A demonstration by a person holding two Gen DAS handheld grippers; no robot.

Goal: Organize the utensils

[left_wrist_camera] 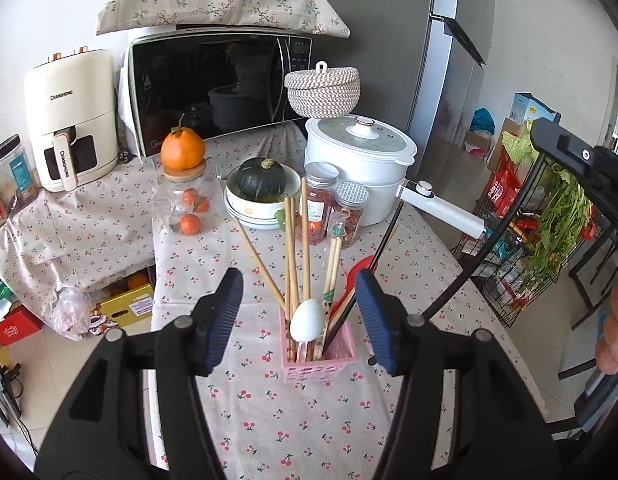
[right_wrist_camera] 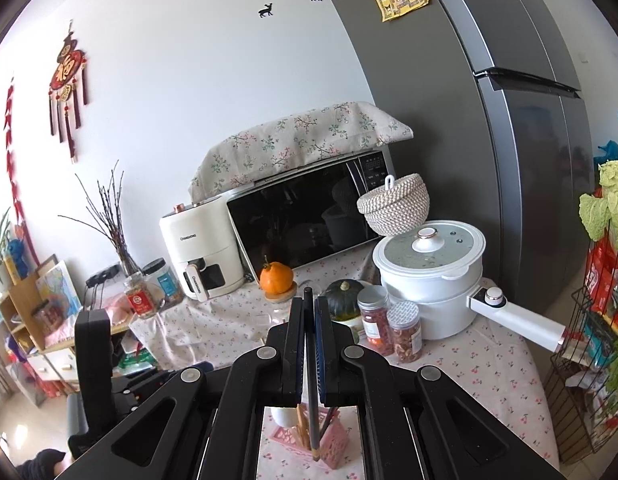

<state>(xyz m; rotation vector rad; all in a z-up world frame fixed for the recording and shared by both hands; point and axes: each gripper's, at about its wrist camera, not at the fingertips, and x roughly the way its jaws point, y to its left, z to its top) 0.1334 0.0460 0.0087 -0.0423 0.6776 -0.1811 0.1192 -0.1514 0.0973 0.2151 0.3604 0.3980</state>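
Counts: 1 pink basket (left_wrist_camera: 323,364) at 6 o'clock, 1 white spoon (left_wrist_camera: 307,320) in it, 2 spice jars (left_wrist_camera: 320,200) at centre, 1 pot (left_wrist_camera: 359,160) at 2 o'clock, 1 microwave (left_wrist_camera: 217,88) at 12, 1 air fryer (left_wrist_camera: 71,116) at 10.

White wall (right_wrist_camera: 197,80); grey fridge (right_wrist_camera: 489,140)

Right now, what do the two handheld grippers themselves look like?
Both are matte black linkage frames with round grey pivot pins. The left gripper has long fingers faced with ribbed dark-blue pads. The right gripper has the same black frame and blue pads. A black block mount sits on top of the right unit, with a thin black cable arcing below it. No sleeve shows.
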